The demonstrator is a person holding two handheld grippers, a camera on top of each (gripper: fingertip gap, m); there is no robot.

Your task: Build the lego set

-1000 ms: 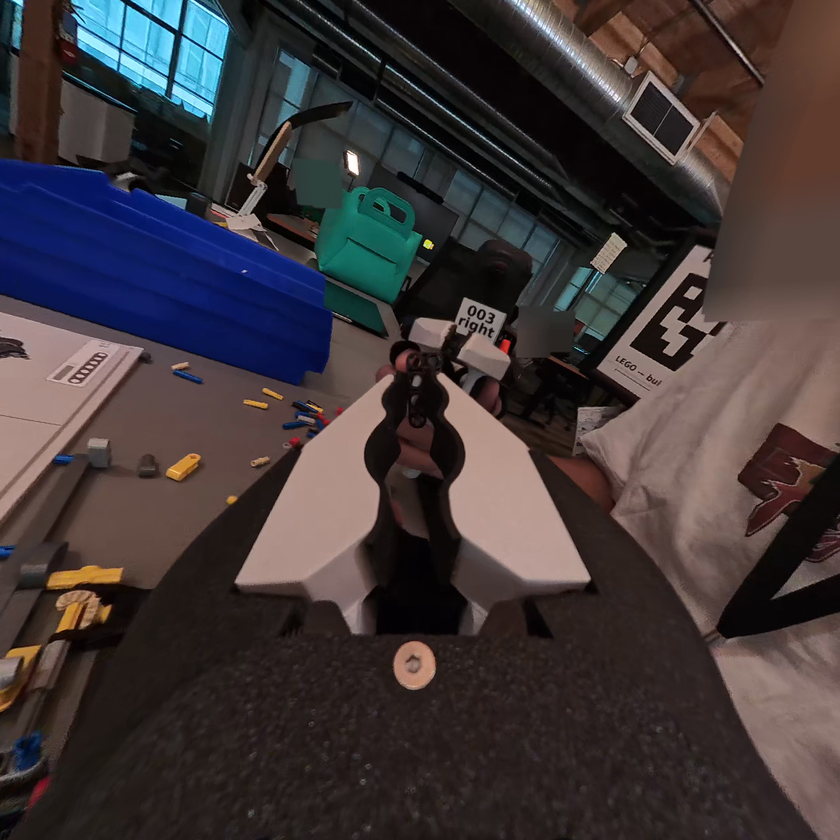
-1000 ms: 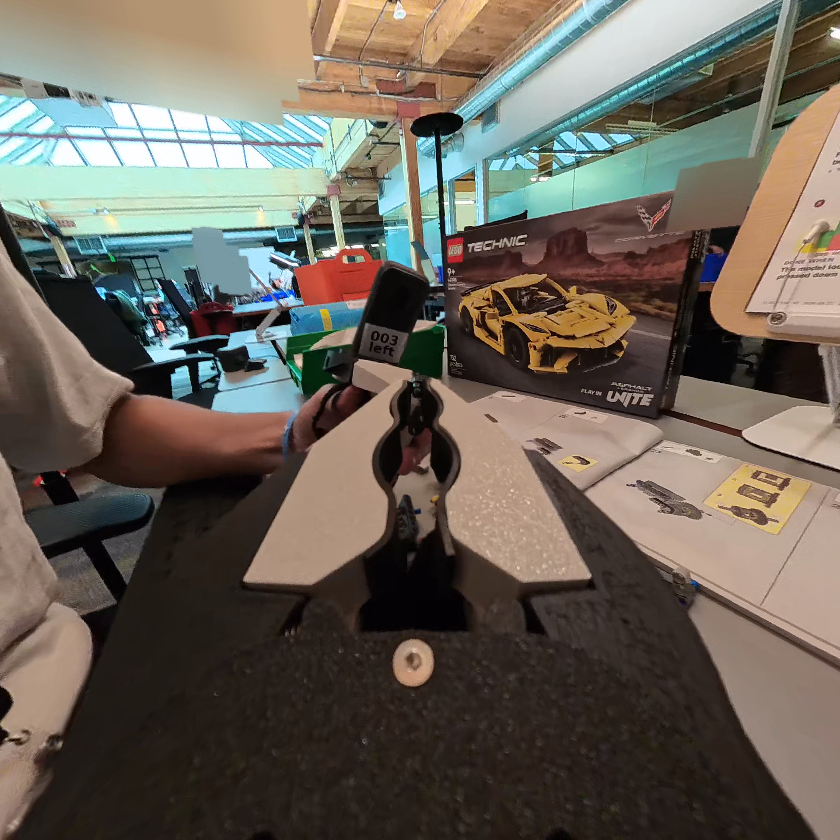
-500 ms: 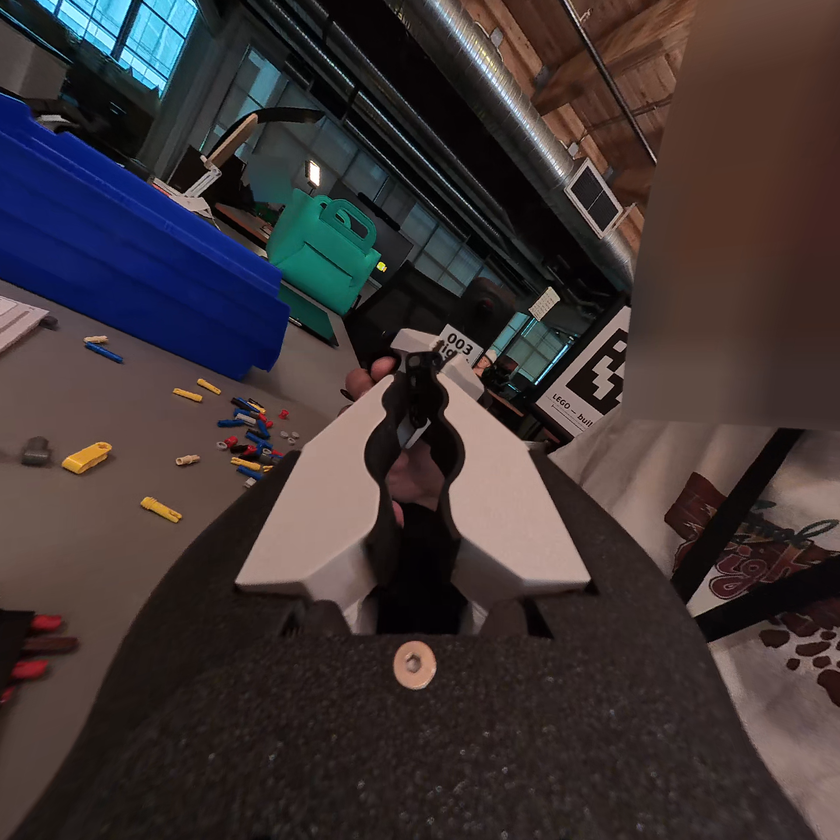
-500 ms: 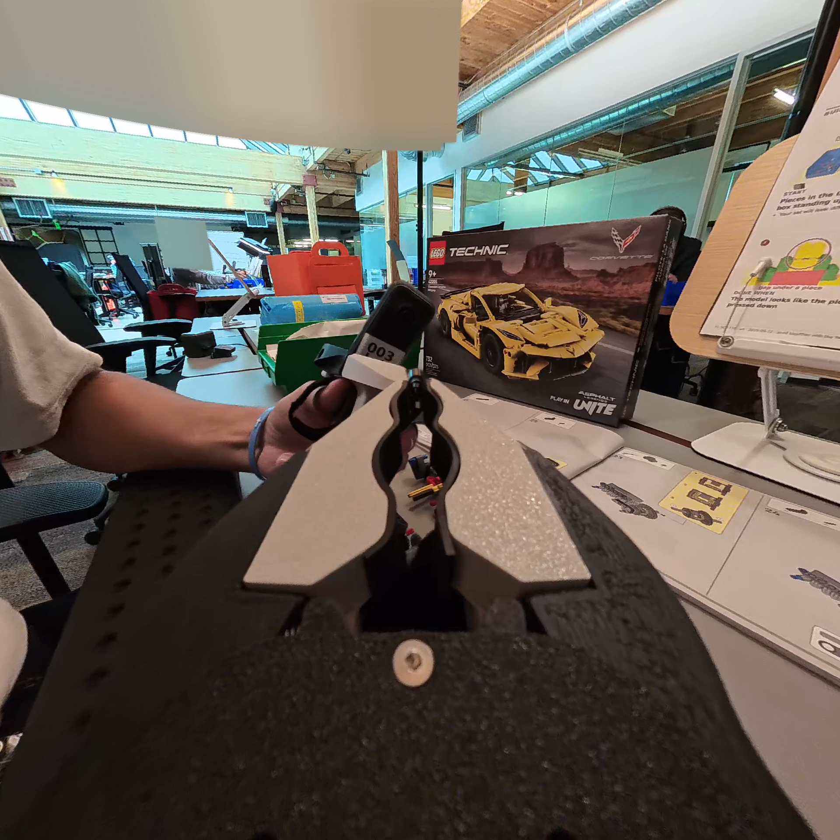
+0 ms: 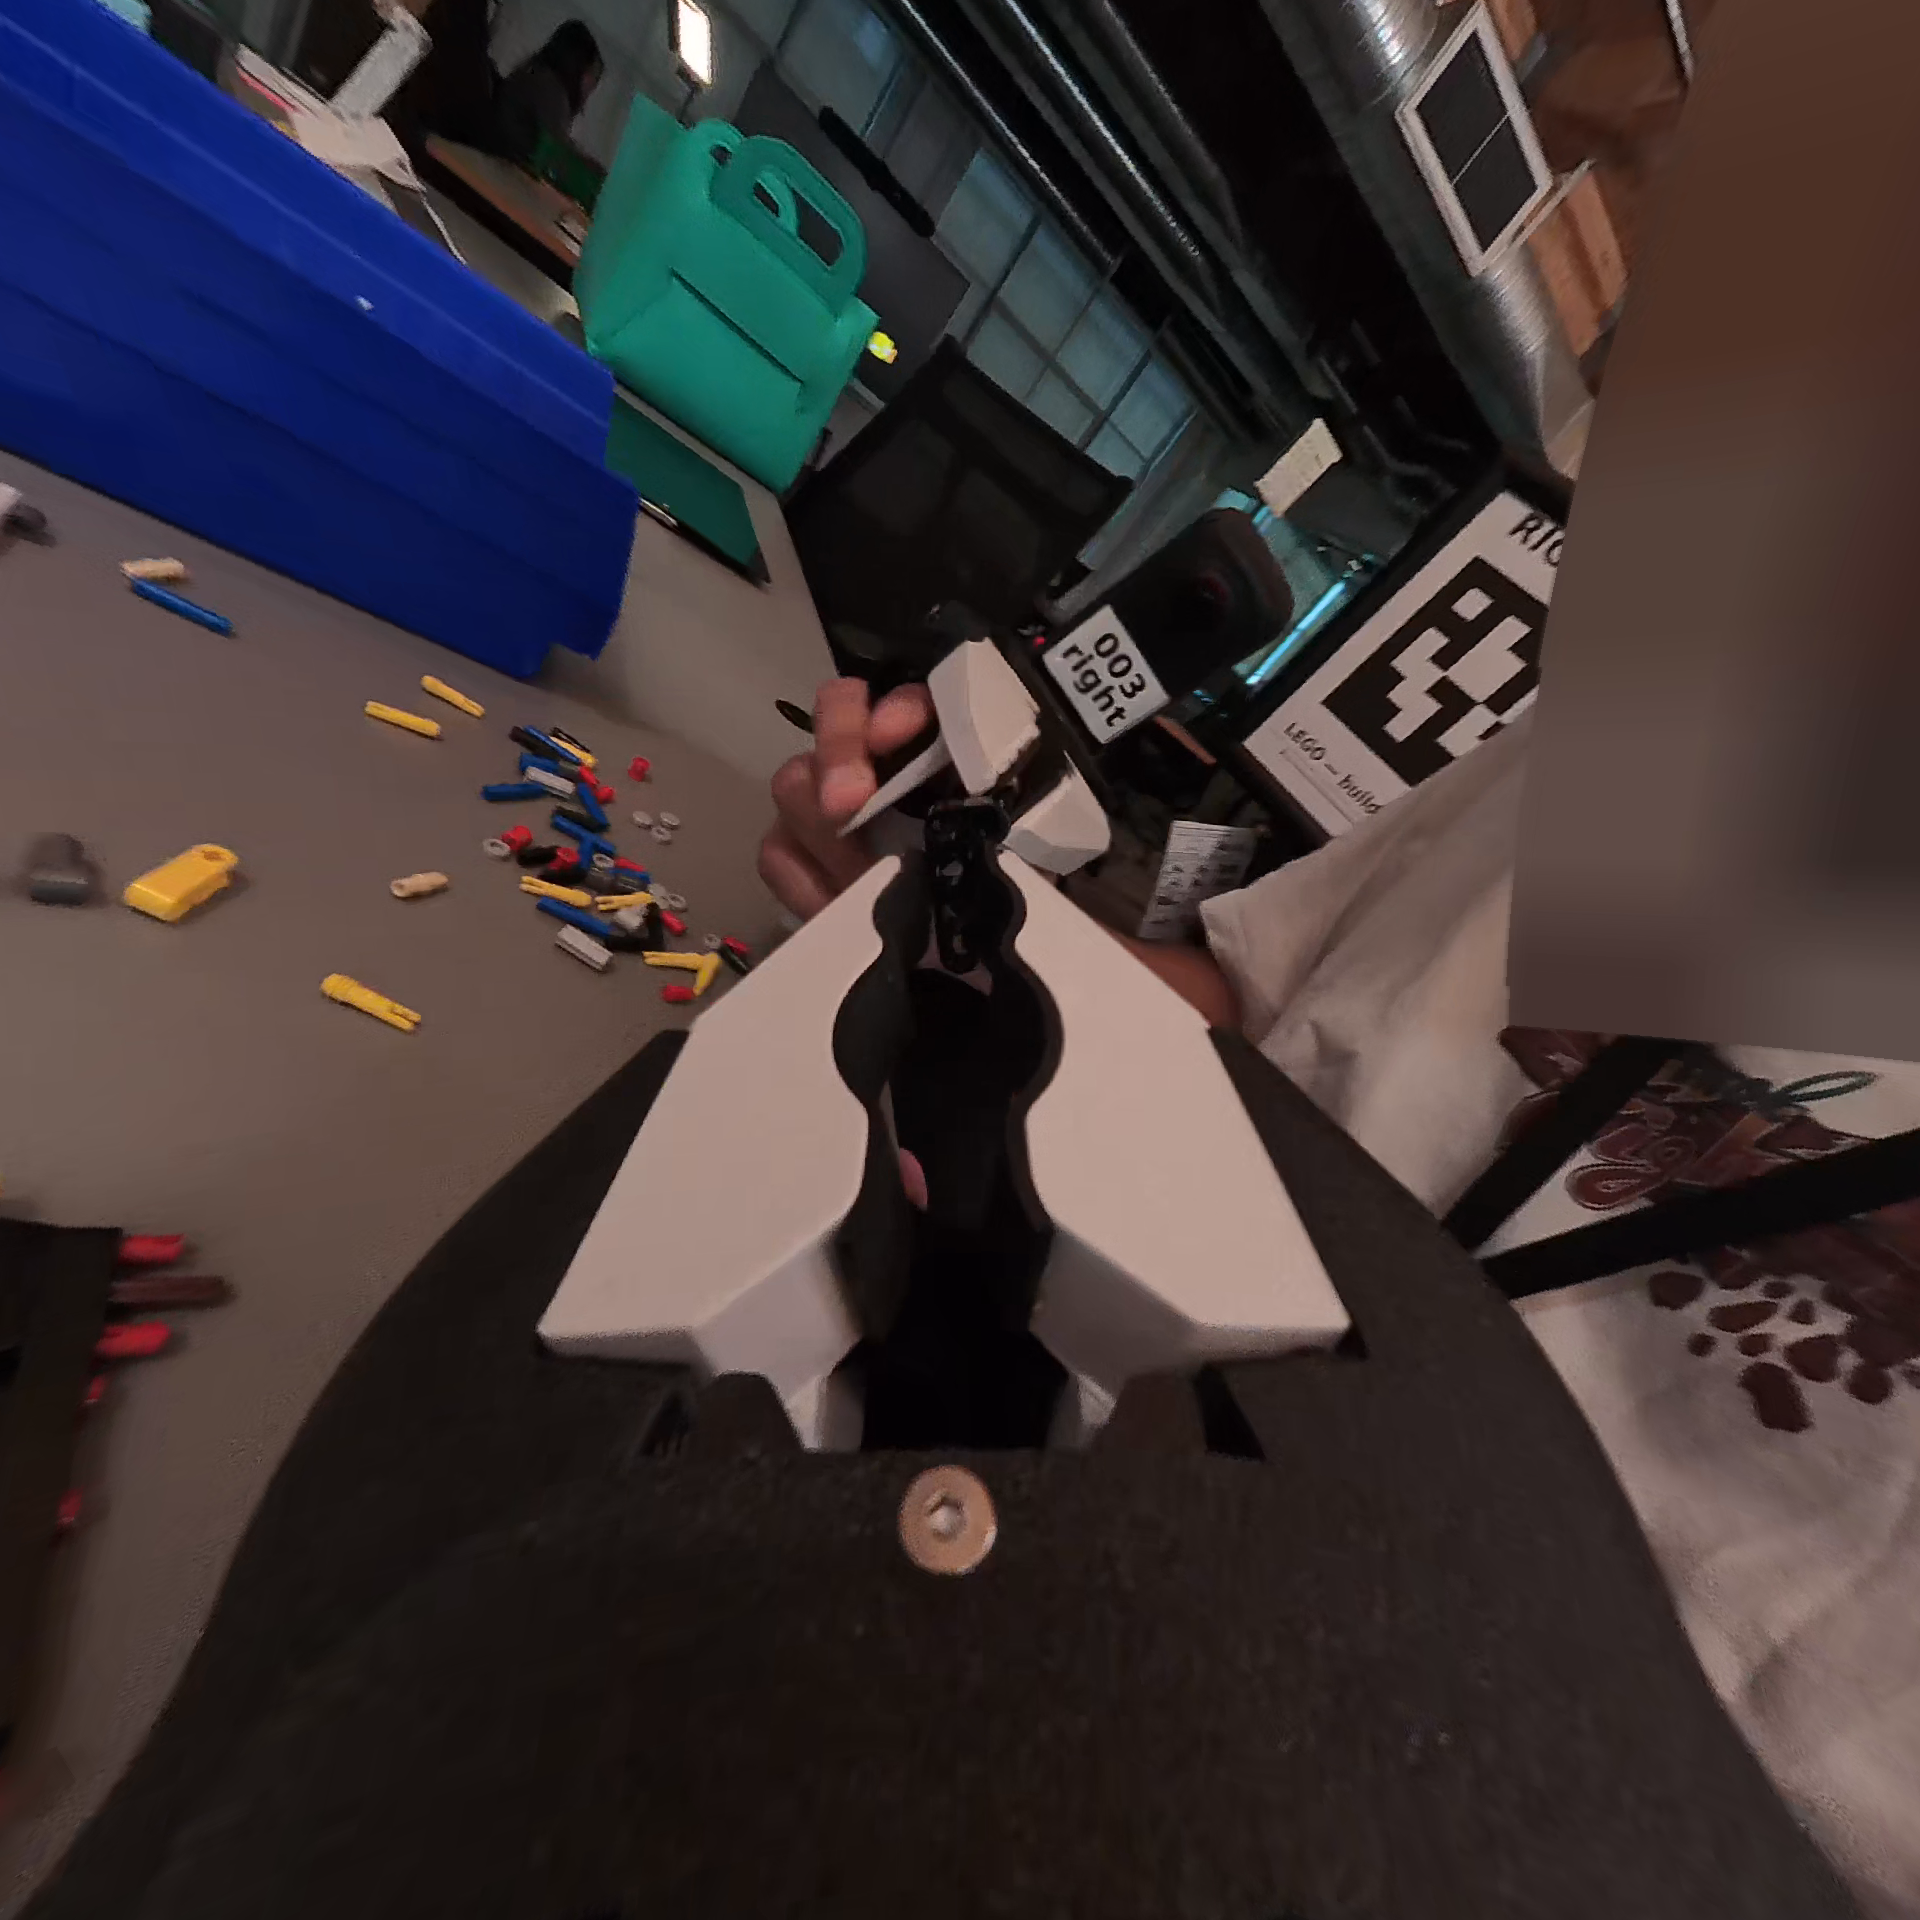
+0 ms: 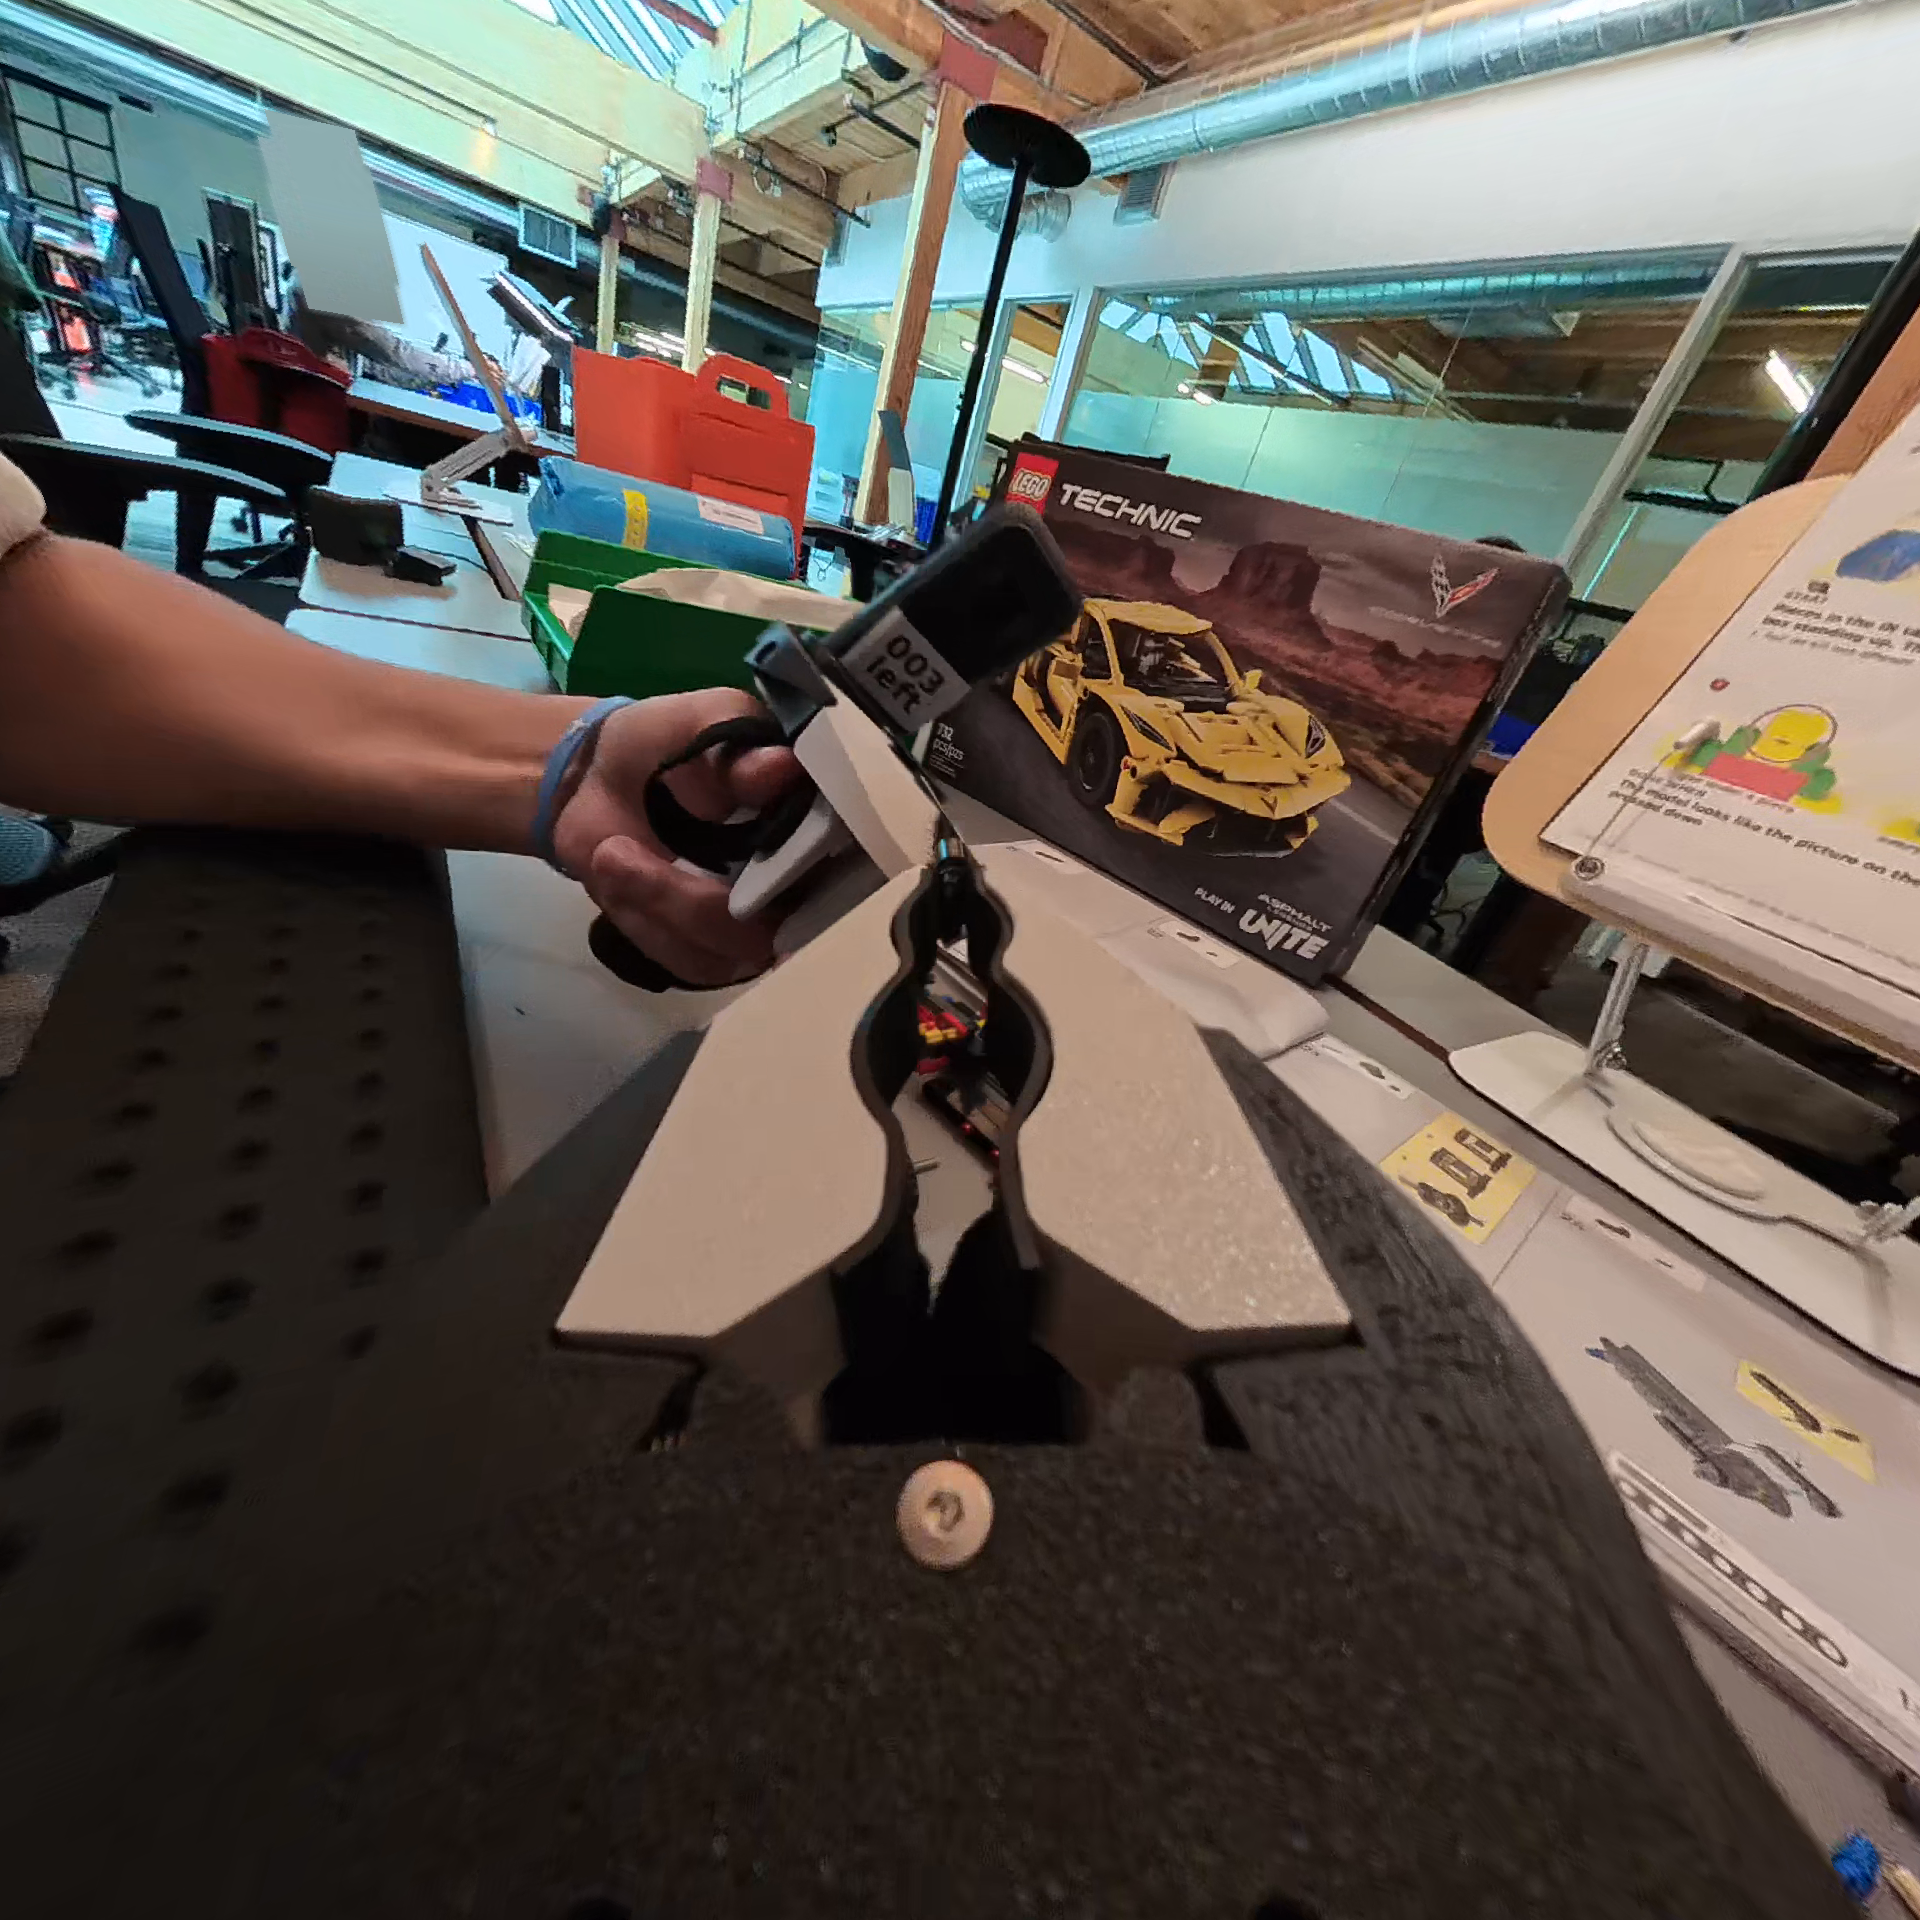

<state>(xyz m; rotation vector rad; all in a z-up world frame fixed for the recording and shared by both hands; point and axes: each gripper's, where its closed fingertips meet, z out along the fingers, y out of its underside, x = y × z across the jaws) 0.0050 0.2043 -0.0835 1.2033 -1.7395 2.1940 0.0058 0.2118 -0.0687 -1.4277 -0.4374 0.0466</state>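
- Above the grey table point(image 5: 260, 1091), the left gripper point(image 5: 961, 862) and the right gripper point(image 6: 951, 883) meet tip to tip, each closed tight on the same small black lego piece point(image 5: 956, 847), which hangs in the air between them.
- In the left wrist view, the right gripper's white fingers point(image 5: 982, 717) splay around the far end of the piece, with a hand point(image 5: 831, 790) wrapped on that tool's handle.
- In the right wrist view, the left gripper's pale fingers point(image 6: 852, 790) come in from the upper left, held by a hand point(image 6: 665, 842) with a blue wristband point(image 6: 566, 769).
- On the table to the left, a scatter of loose lego pieces point(image 5: 592, 852) in blue, yellow, red and grey lies well apart from the grippers; a yellow block point(image 5: 182, 881) sits alone farther left.
- Behind them a stack of blue bins point(image 5: 260, 364) stands, with a green bag point(image 5: 727, 301) beyond.
- On the right side, the lego box point(image 6: 1278, 717) with a yellow car stands upright; open instruction pages point(image 6: 1662, 1351) lie flat in front of it, beside a wooden stand point(image 6: 1683, 727) carrying a sheet.
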